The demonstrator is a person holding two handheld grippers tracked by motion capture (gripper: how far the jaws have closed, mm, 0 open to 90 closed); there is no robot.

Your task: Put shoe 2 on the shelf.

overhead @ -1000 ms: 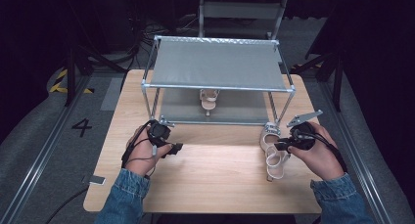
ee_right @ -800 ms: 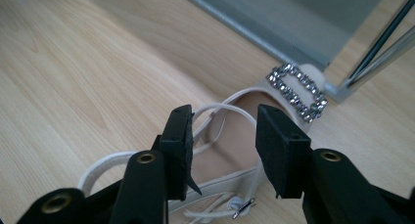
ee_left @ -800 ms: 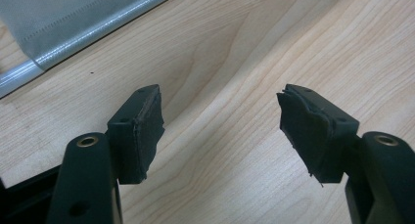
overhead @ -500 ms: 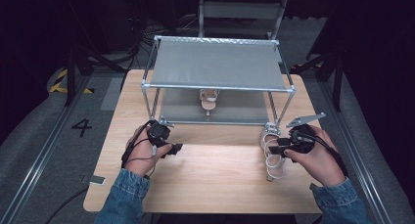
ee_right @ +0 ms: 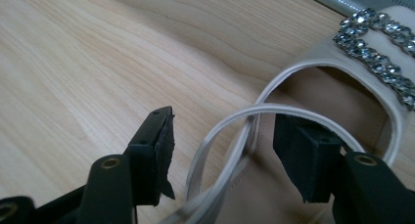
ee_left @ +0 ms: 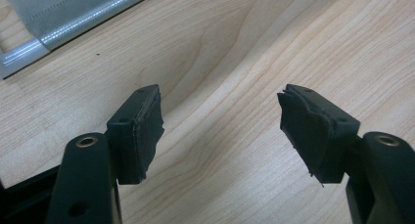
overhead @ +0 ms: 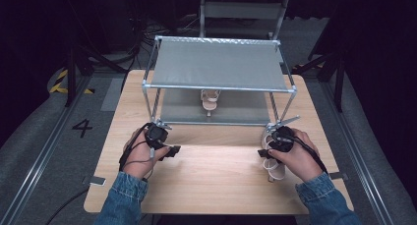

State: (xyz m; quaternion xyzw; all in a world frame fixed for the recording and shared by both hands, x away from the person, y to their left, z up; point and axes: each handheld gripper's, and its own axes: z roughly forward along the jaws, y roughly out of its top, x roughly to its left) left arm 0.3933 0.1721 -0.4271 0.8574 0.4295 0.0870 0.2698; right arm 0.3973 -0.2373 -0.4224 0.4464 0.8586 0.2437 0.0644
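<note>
High view: your hands on wooden table (overhead: 216,181) before metal shelf rack (overhead: 219,68); second sandal (overhead: 210,99) under rack.
Left gripper view: your left gripper (ee_left: 220,121) jaws apart over bare wood.
Right gripper view: your right gripper (ee_right: 222,148) jaws apart, straddling strap of beige rhinestone sandal (ee_right: 342,101).

Both forearms, in denim sleeves, enter the high view from 6 o'clock. The left hand (overhead: 140,154) grips the left claw (overhead: 173,150), which points toward 3 o'clock, low over the worktop (overhead: 216,185); its jaws stand wide apart with nothing between them. The right hand (overhead: 295,158) grips the right claw (overhead: 264,154), pointing toward 9 o'clock, its jaws parted on either side of thin pale straps (ee_right: 230,131), not pressed on them.
</note>
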